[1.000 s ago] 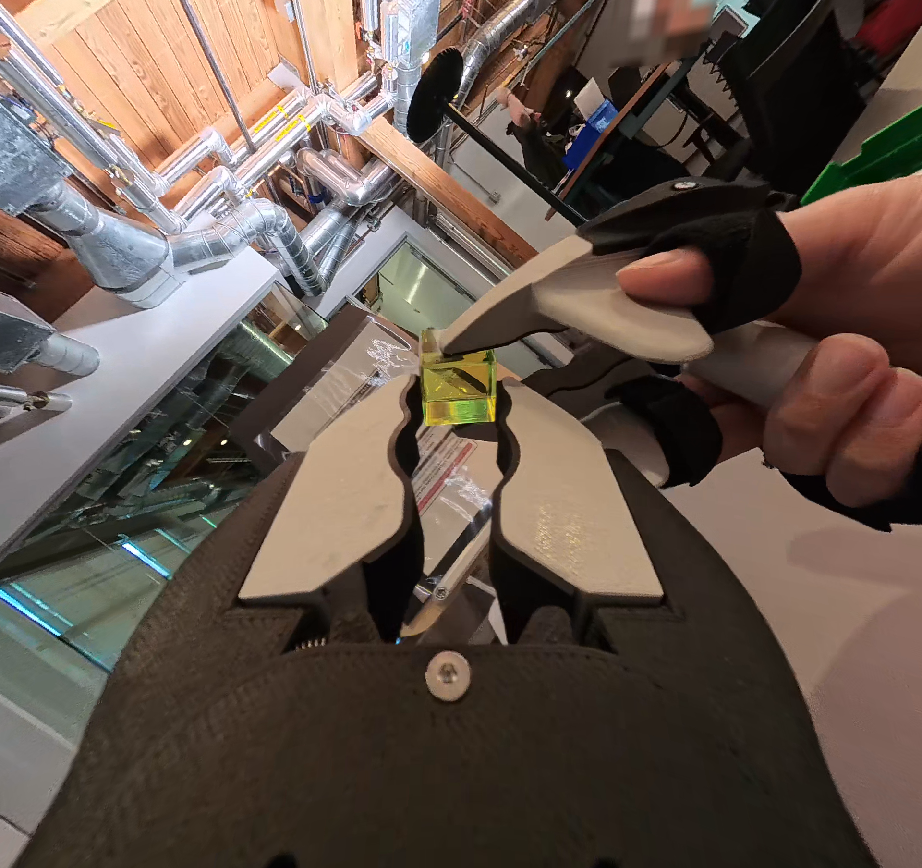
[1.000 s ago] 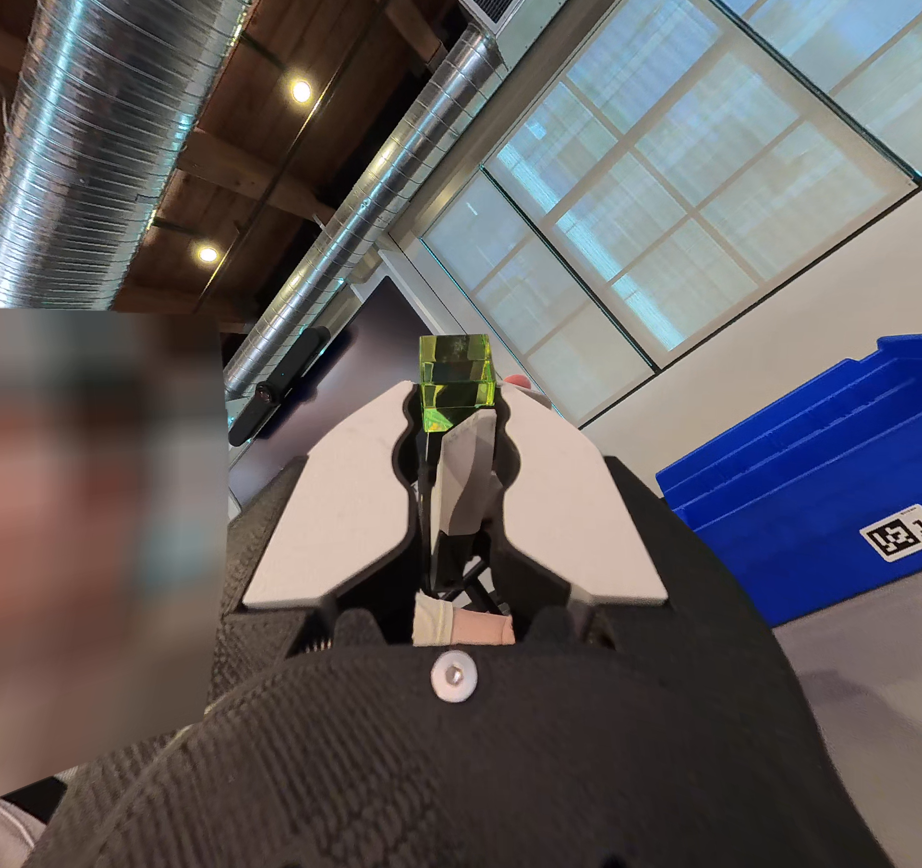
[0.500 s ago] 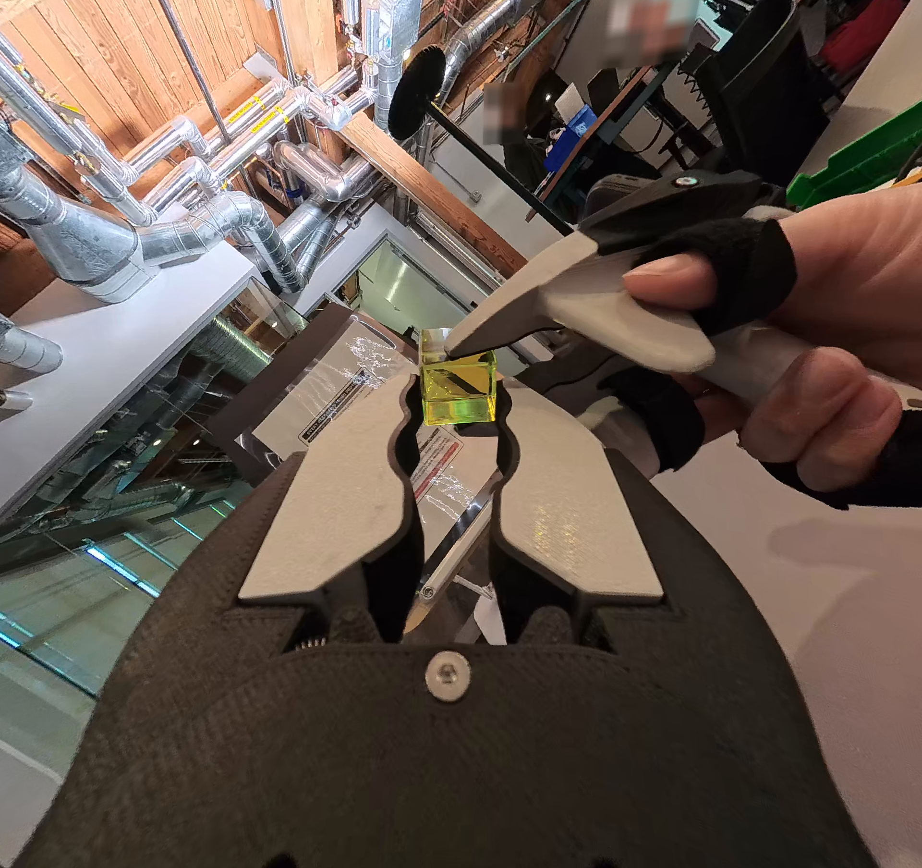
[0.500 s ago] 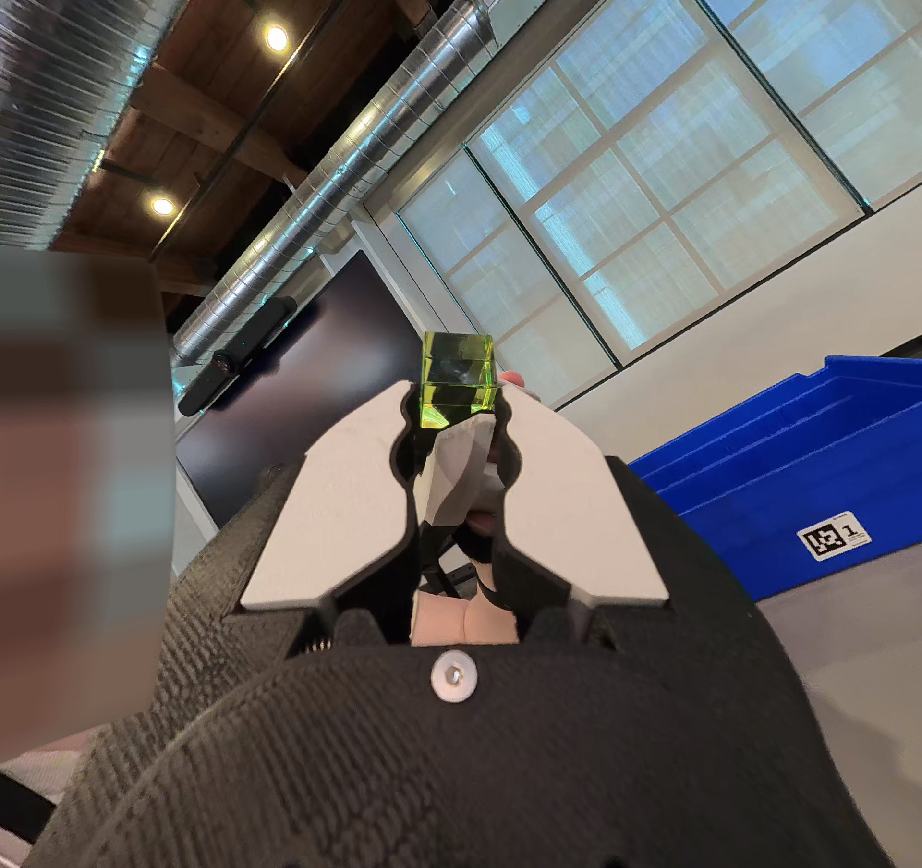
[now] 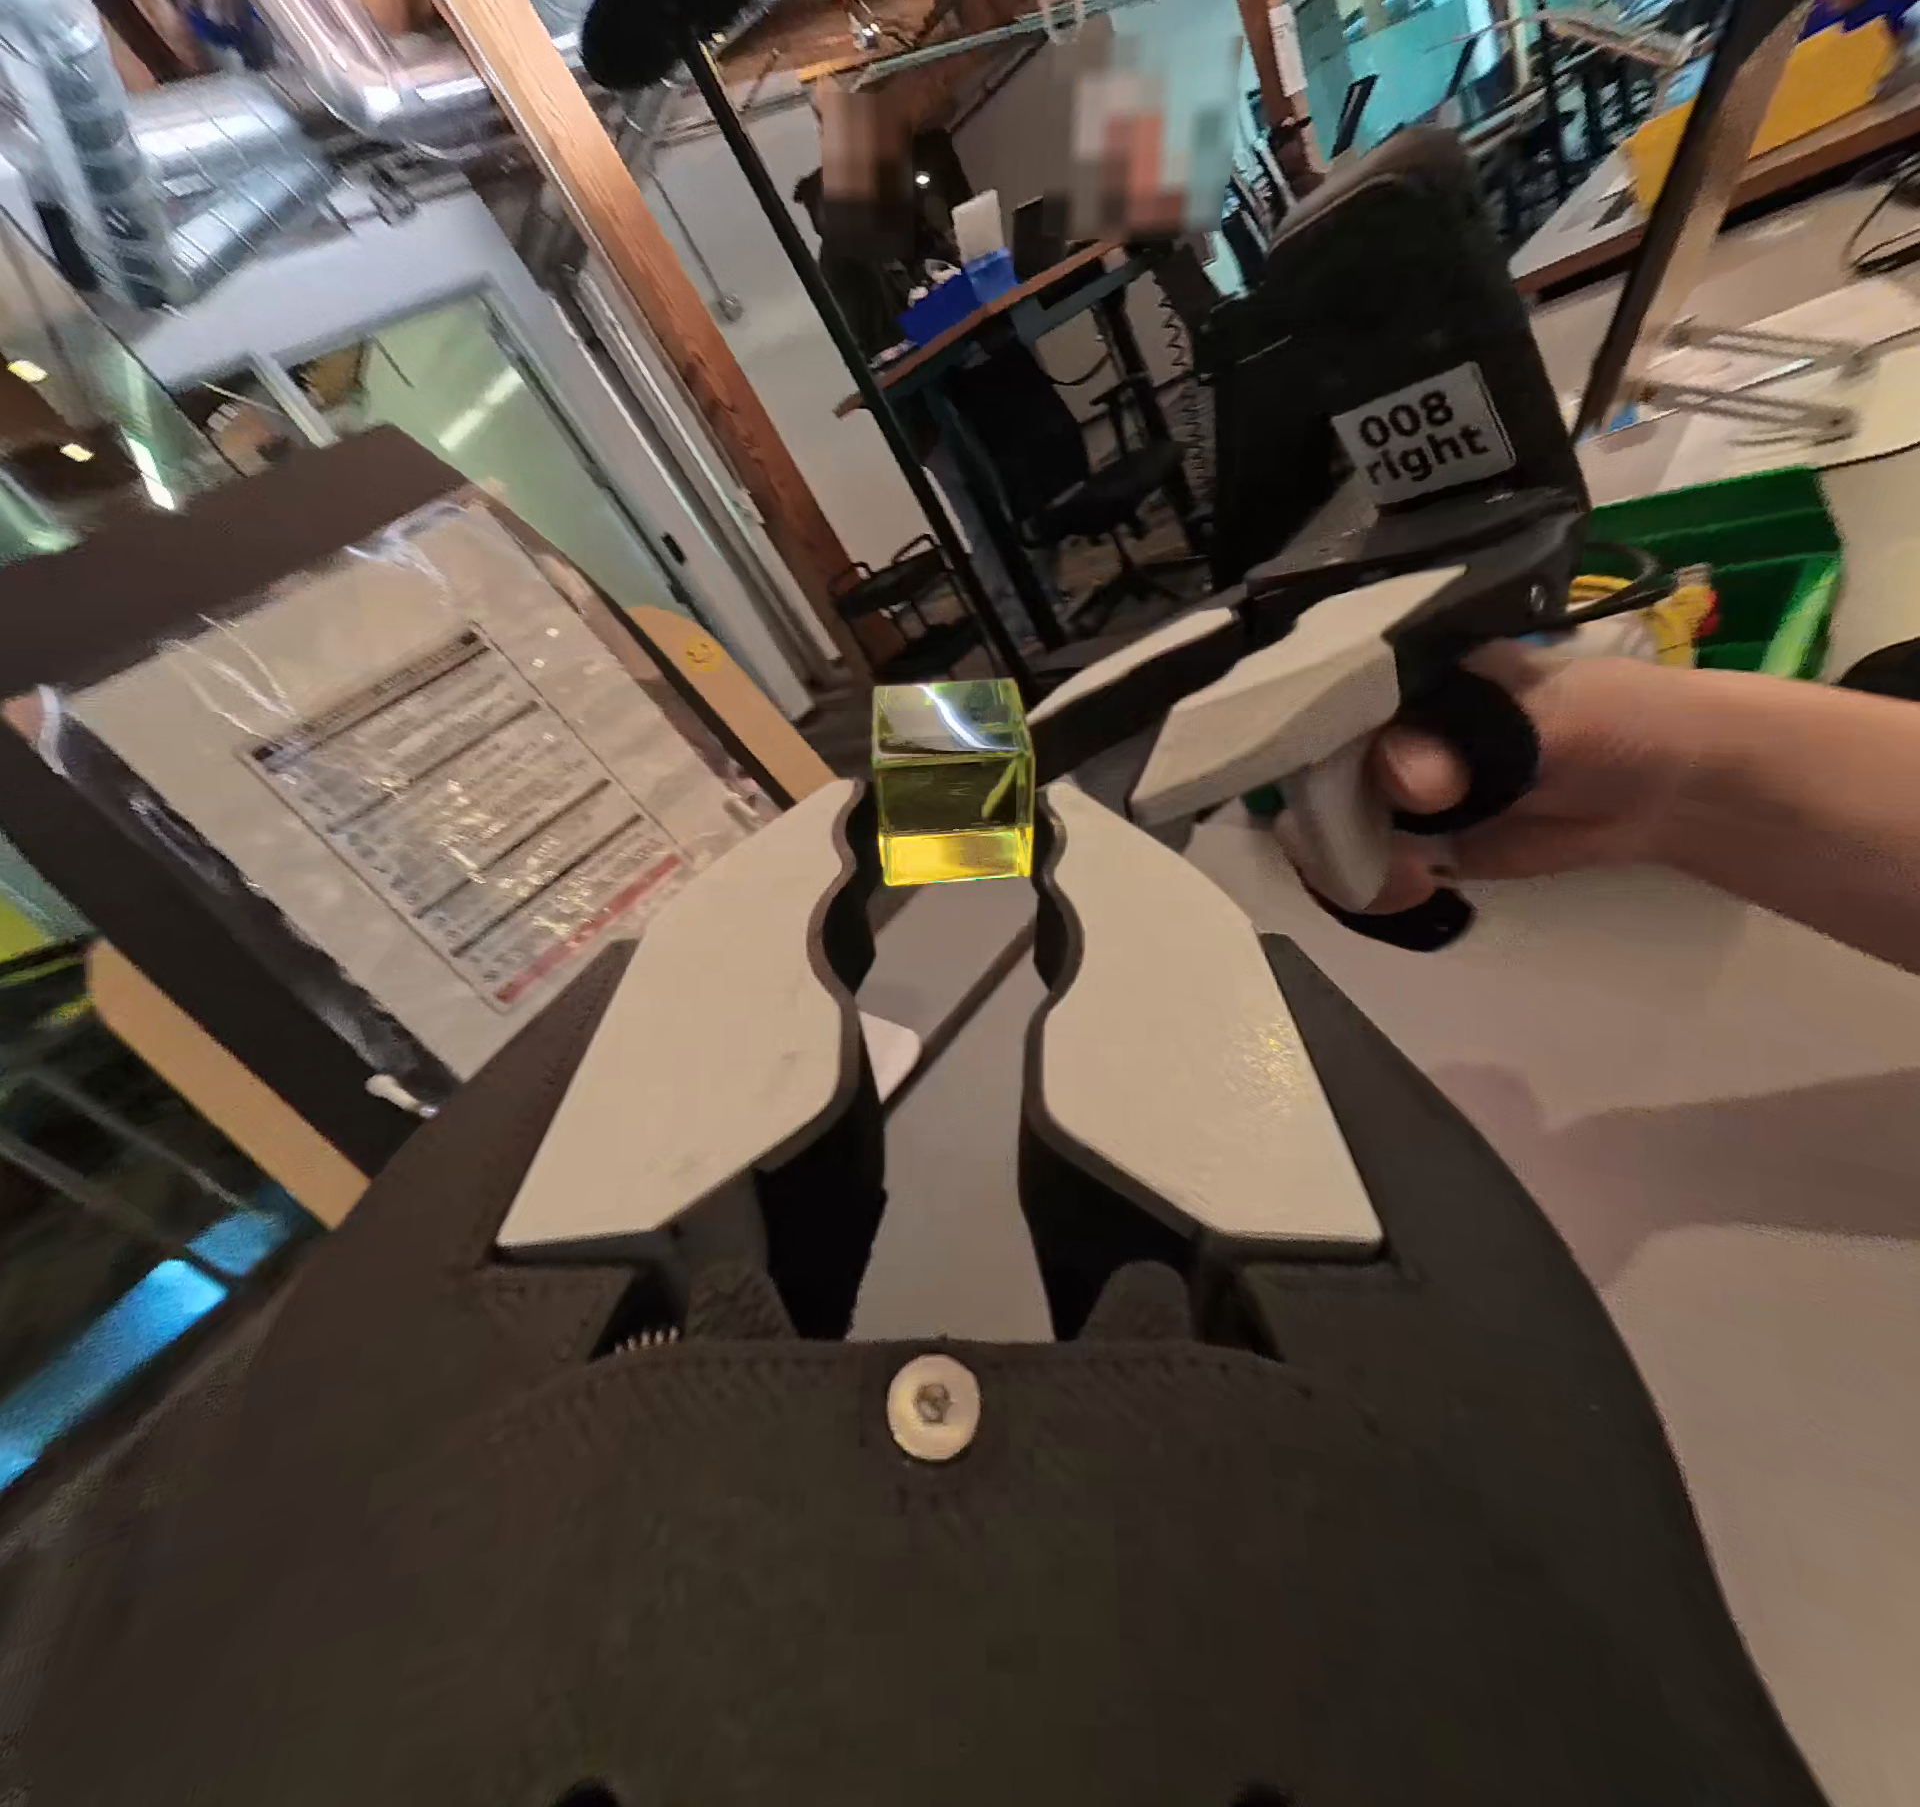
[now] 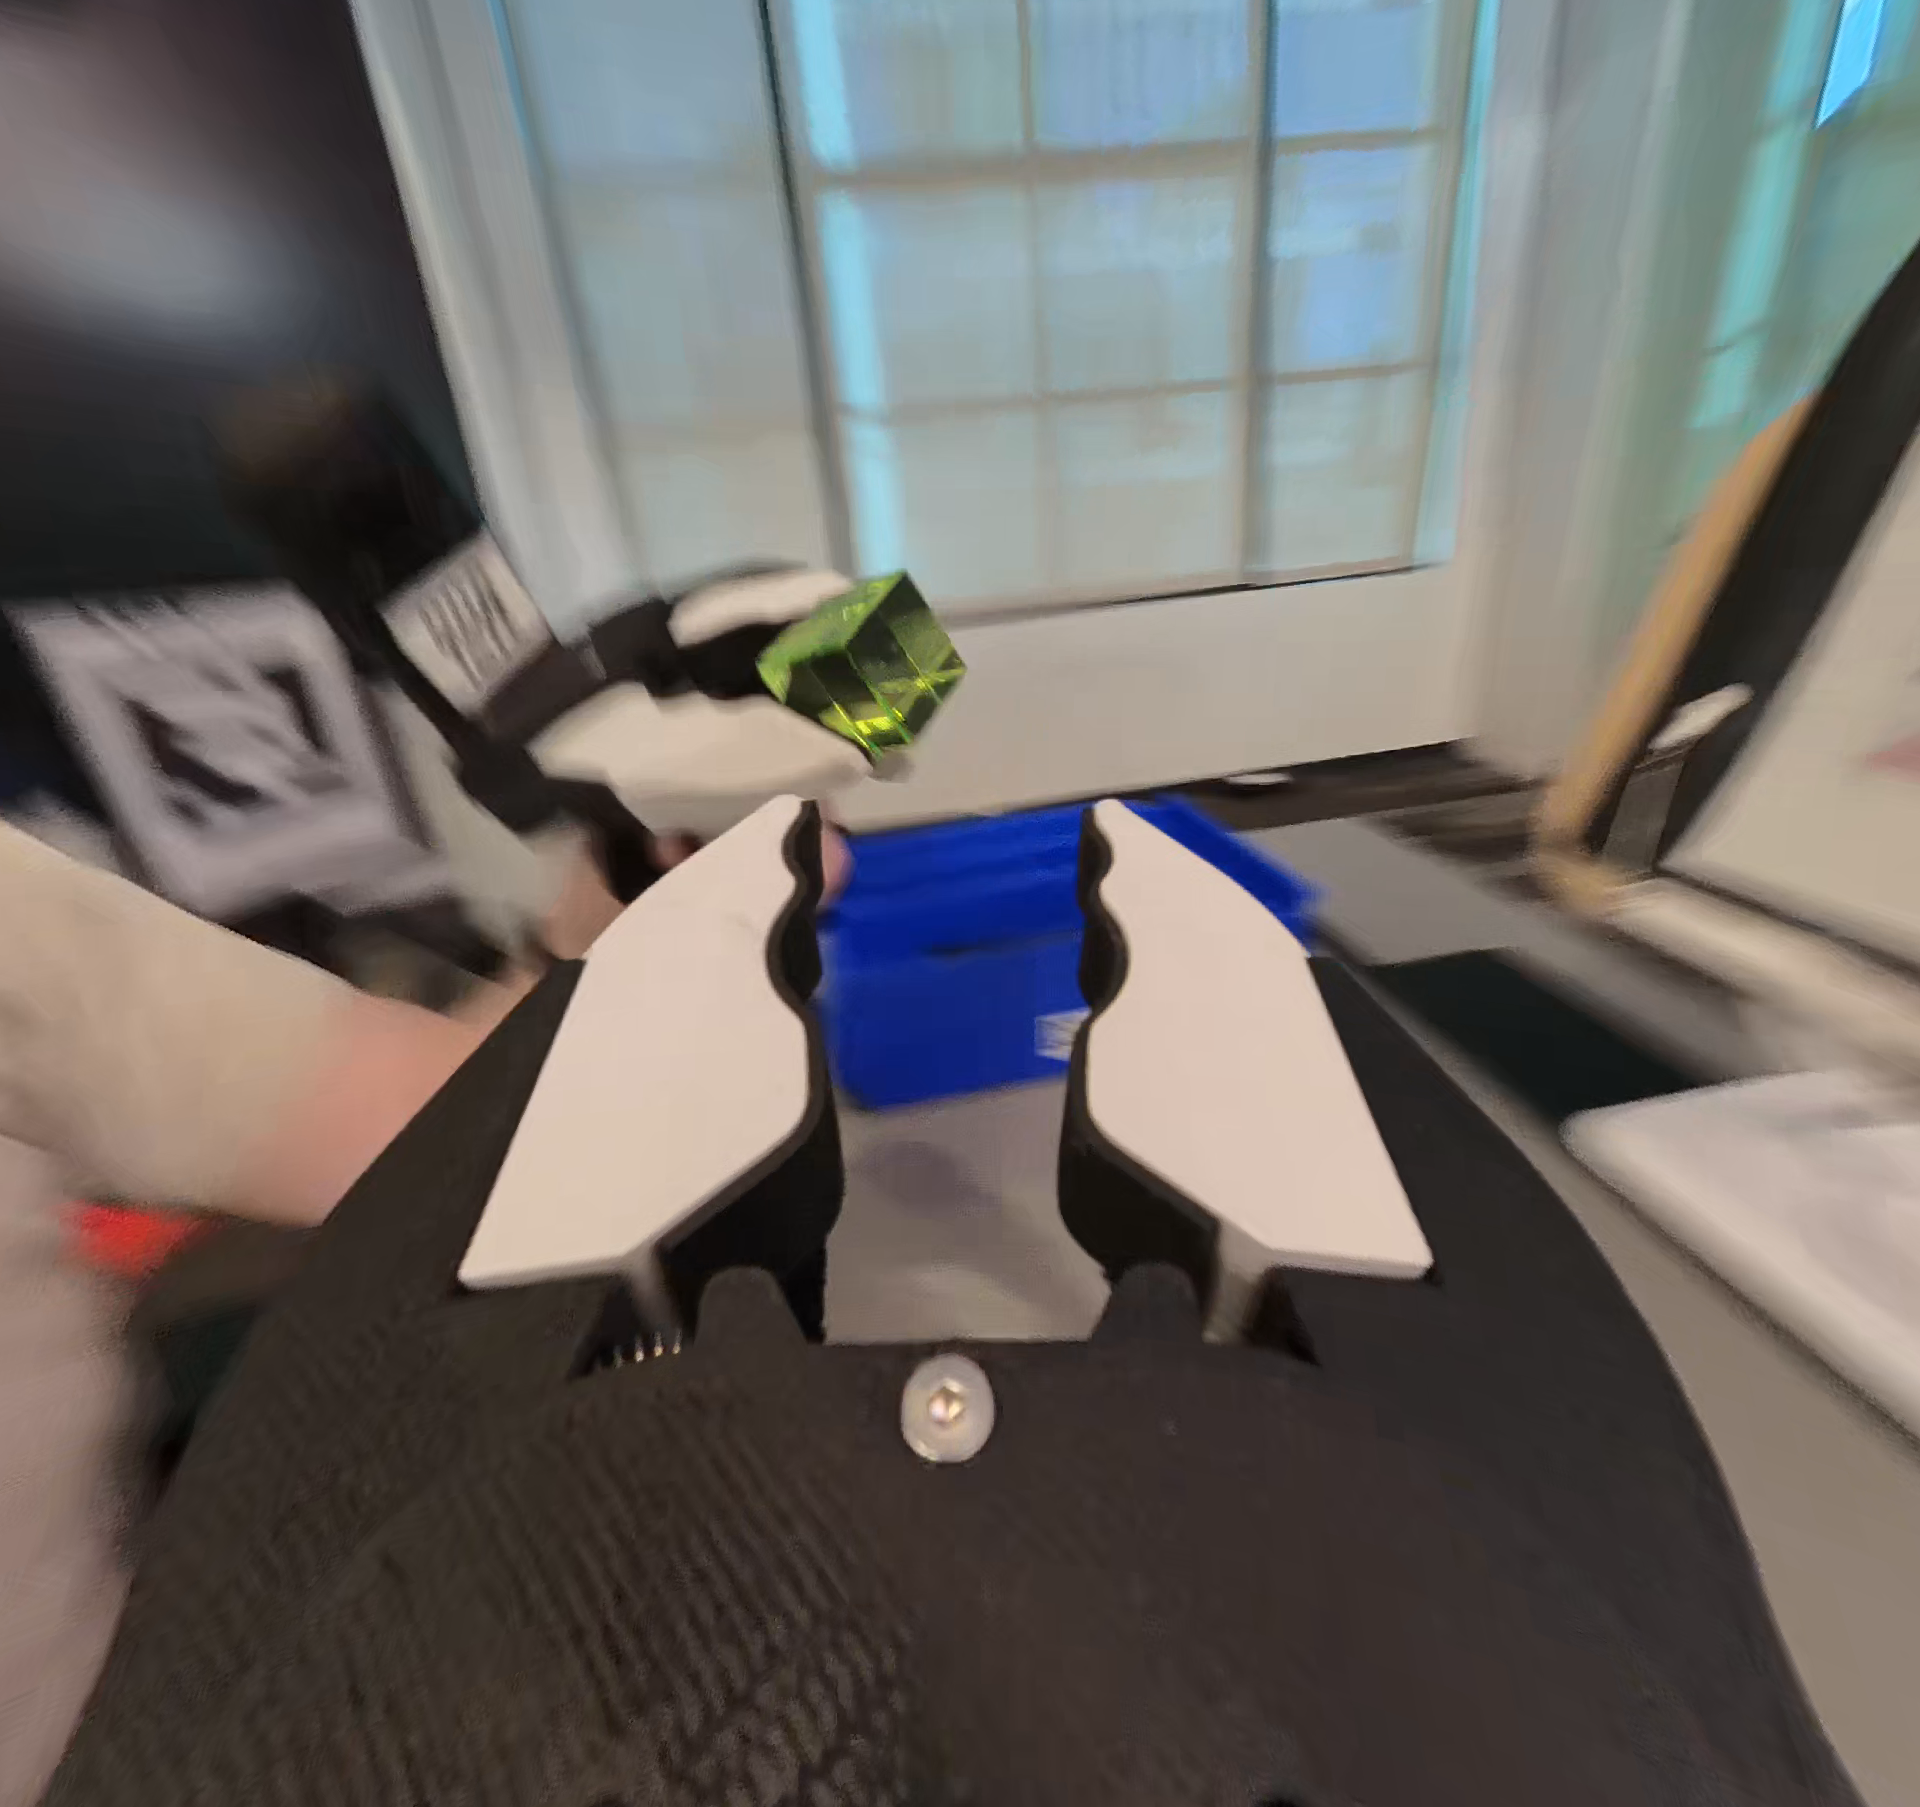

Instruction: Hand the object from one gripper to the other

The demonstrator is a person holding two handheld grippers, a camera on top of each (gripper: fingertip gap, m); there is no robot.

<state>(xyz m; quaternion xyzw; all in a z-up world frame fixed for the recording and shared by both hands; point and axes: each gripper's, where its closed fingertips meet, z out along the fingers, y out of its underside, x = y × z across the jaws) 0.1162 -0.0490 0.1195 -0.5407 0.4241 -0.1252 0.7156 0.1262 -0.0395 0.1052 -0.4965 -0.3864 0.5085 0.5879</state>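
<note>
left wrist view: a clear yellow-green cube [image 5: 952,793] is pinched between the tips of the left tongs [image 5: 948,827]. the right tongs [image 5: 1081,729], held by a hand [image 5: 1579,781], are seen at 2 o'clock of the cube, just beside it. in the right wrist view, the right tongs [image 6: 948,827] are spread and hold nothing; the cube [image 6: 862,664] is seen at 11 o'clock above their tips, over a blue bin [image 6: 956,968].

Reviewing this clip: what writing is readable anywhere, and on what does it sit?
I will not copy out writing; these things bear it.
White label on the right gripper: sharp print.
Plastic-wrapped sheet on the dark board: too small.
Sticker on the blue bin: blurred.
</note>
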